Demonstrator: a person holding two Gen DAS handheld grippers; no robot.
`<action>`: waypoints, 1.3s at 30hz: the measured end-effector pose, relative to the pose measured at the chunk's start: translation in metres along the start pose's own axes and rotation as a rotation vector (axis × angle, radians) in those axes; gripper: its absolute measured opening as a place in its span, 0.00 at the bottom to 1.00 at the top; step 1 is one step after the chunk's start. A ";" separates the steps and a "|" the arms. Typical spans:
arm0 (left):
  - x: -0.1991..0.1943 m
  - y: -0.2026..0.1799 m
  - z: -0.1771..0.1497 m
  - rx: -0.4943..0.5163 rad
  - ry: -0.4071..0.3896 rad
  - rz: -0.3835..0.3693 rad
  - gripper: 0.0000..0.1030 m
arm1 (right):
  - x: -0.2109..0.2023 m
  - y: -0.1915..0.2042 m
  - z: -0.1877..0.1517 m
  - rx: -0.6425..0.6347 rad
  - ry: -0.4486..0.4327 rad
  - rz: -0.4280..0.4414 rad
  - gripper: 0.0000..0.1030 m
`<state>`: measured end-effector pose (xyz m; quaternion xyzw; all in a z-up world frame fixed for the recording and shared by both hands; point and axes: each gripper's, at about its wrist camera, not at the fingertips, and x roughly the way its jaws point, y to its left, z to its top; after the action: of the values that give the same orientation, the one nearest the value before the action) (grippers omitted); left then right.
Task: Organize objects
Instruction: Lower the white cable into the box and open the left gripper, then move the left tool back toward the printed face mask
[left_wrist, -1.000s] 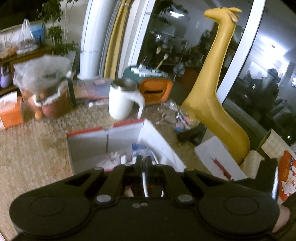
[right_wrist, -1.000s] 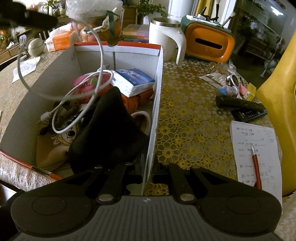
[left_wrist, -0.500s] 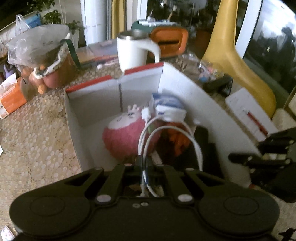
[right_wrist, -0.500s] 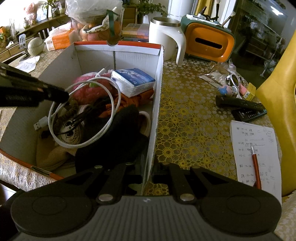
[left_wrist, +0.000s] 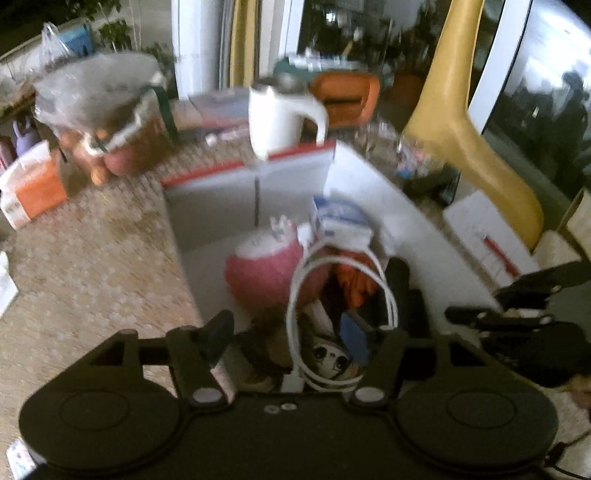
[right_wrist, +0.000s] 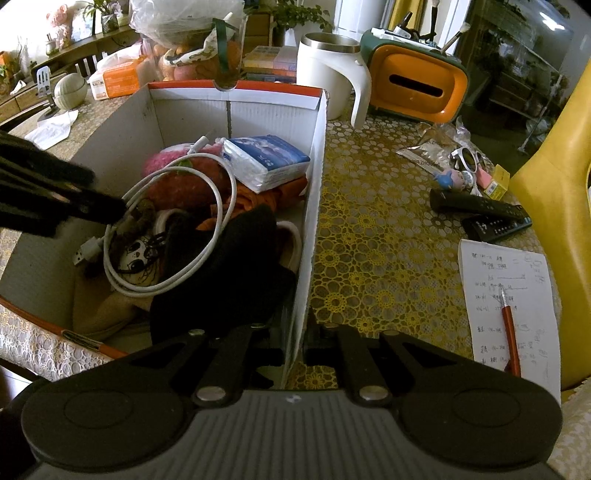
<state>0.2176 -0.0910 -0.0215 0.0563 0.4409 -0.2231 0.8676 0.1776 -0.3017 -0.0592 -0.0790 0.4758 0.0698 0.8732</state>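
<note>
A white cardboard box (right_wrist: 314, 192) with a red rim holds a pink plush ball (right_wrist: 177, 184), a tissue packet (right_wrist: 266, 162), orange cloth, black cloth (right_wrist: 240, 266) and a doll face. A coiled white cable (right_wrist: 166, 236) lies on top of them. My left gripper (left_wrist: 306, 332) hangs low over the box's near-left part, its jaws opening, with the cable (left_wrist: 384, 280) loose between the fingers and no pad pressing it. In the right wrist view the left gripper (right_wrist: 110, 210) reaches in from the left. My right gripper (right_wrist: 301, 339) is shut on the box's right wall at the near end.
Behind the box stand a white mug (right_wrist: 328, 74), an orange tissue holder (right_wrist: 417, 85) and a bagged fruit basket (right_wrist: 195, 55). Right of the box lie two remotes (right_wrist: 480, 210), small trinkets, a note sheet with a red pen (right_wrist: 509, 325), and a yellow giraffe figure (left_wrist: 465, 122).
The left gripper came down into the box with the cable pinched, then its jaws parted and the coil settled on the contents. The right gripper kept still on the wall.
</note>
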 end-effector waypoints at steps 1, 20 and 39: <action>-0.009 0.005 0.001 -0.005 -0.015 0.002 0.61 | 0.000 0.000 0.000 0.000 0.001 0.001 0.07; -0.106 0.143 -0.043 -0.225 -0.109 0.266 0.96 | -0.001 0.001 0.000 -0.007 0.006 -0.009 0.08; -0.051 0.230 -0.160 -0.508 0.116 0.350 0.99 | 0.000 0.000 0.001 -0.010 0.015 -0.016 0.08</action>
<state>0.1737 0.1791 -0.1004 -0.0747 0.5149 0.0508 0.8525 0.1784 -0.3014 -0.0587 -0.0876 0.4813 0.0646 0.8698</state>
